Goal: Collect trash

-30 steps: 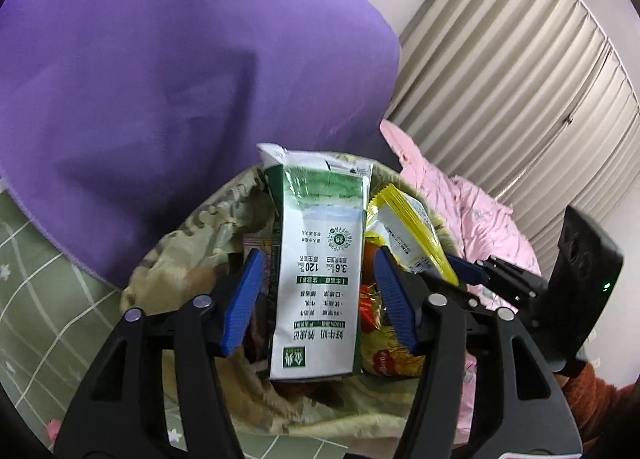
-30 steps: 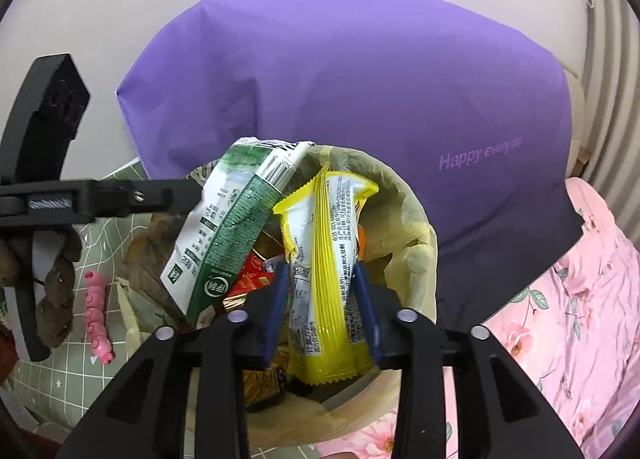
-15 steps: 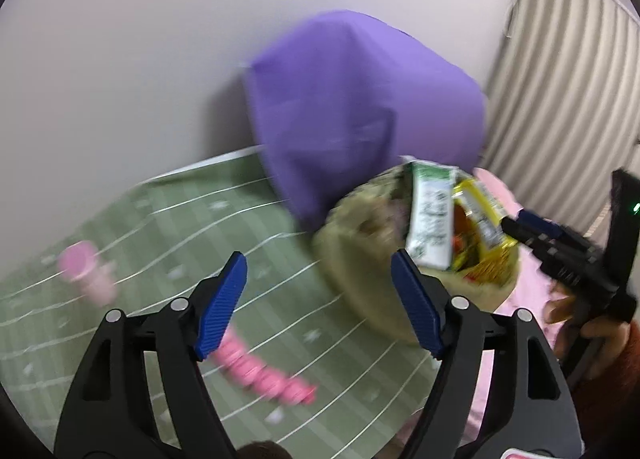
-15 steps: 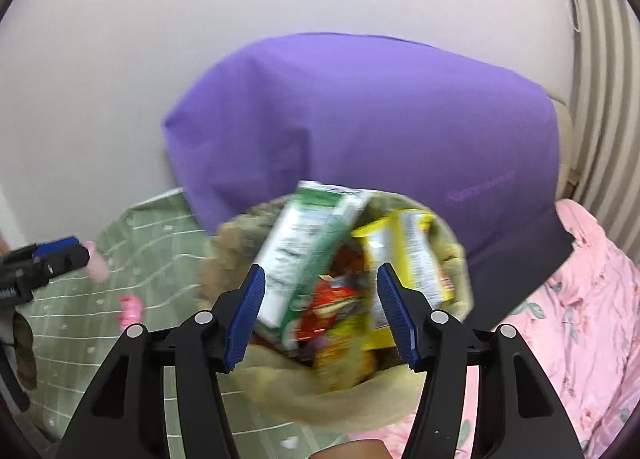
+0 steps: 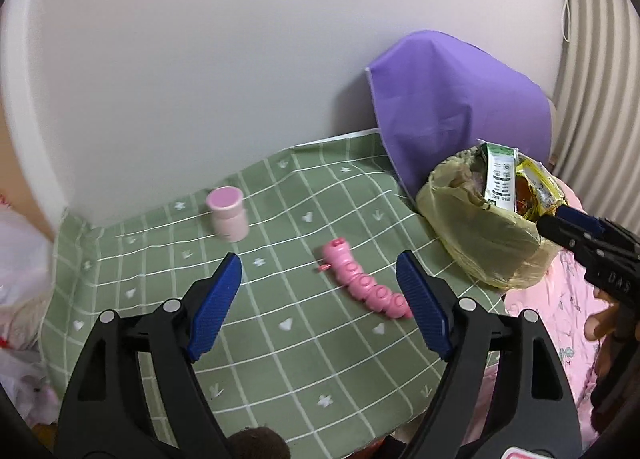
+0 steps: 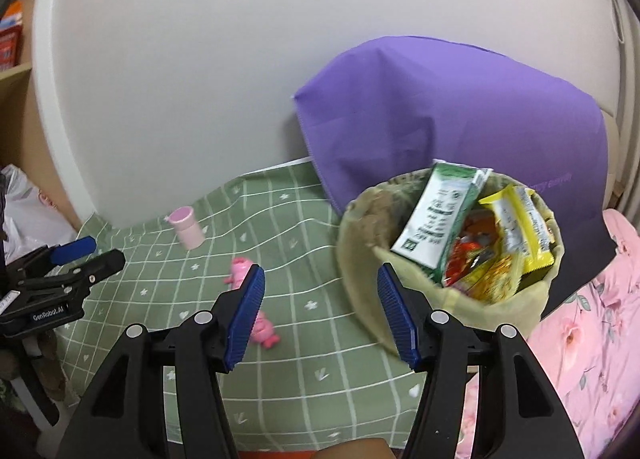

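Observation:
A yellowish trash bag [image 6: 416, 311] stands at the right of the green checked cloth [image 6: 304, 339]. It holds a green-and-white milk carton [image 6: 434, 225], a yellow wrapper [image 6: 524, 231] and red wrappers [image 6: 472, 255]. The bag also shows in the left wrist view [image 5: 484, 235]. My left gripper [image 5: 320, 299] is open and empty above the cloth. My right gripper [image 6: 320, 315] is open and empty, left of the bag.
A pink caterpillar toy [image 5: 366, 287] and a pink-lidded jar [image 5: 228, 213] lie on the cloth. A purple cover [image 6: 448, 115] stands behind the bag. Pink floral bedding [image 6: 592, 323] is at the right. A white plastic bag [image 5: 20, 259] is at the left.
Both grippers let go of the milk carton and the yellow wrapper, opened, and drew back from the bag. The carton and wrapper now rest in the bag.

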Demonstrator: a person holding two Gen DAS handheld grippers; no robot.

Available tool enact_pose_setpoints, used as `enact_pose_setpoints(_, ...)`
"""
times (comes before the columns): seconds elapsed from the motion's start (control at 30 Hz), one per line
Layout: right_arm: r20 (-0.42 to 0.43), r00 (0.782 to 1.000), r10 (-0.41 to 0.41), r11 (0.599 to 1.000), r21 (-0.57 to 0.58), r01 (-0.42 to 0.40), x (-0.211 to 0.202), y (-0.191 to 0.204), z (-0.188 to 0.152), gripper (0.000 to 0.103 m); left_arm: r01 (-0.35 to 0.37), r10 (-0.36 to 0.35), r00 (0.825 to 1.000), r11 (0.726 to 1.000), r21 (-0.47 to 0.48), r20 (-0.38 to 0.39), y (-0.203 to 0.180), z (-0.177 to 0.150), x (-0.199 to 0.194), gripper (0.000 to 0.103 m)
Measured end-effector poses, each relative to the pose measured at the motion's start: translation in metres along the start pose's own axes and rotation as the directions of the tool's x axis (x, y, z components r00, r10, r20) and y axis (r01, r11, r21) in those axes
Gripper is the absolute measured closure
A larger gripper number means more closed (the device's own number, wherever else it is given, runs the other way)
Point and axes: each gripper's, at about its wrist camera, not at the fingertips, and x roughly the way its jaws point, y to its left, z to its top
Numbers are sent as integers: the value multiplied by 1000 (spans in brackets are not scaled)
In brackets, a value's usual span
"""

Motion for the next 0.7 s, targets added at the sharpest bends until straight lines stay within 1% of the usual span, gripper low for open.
enact_pose_setpoints(0.1,10,1000,4,1000,1,-4,-7,14,-5,48,-15,15,1000,1000,-17,17,4,-3,-12,27)
enact_pose_setpoints(0.23,15,1000,-7,1000,-15,7,-11,28,-10,48,-34,34,999,999,-3,23,3,-3,-18,27)
enact_pose_setpoints(0.3,18,1000,-12,1000,-26,13,-13,34,-12,48,-25,25,1000,1000,-11,19,5,-3,-18,27)
enact_pose_setpoints(0.33,20,1000,-13,1000,-28,14,-14,36,-12,48,-22,22,1000,1000,-9,17,5,-2,-17,28)
enact_pose_setpoints(0.43,24,1000,-15,999,-36,15,-15,41,-13,48,-44,43,999,999,6,25,6,-2,-19,28)
enact_pose_setpoints(0.53,29,999,-17,999,-49,18,-16,46,-15,48,-48,48,998,999,-2,31,8,-1,-20,28)
enact_pose_setpoints(0.7,33,999,-16,998,-54,18,-16,46,-14,48,-59,59,997,998,9,40,8,0,-22,28)
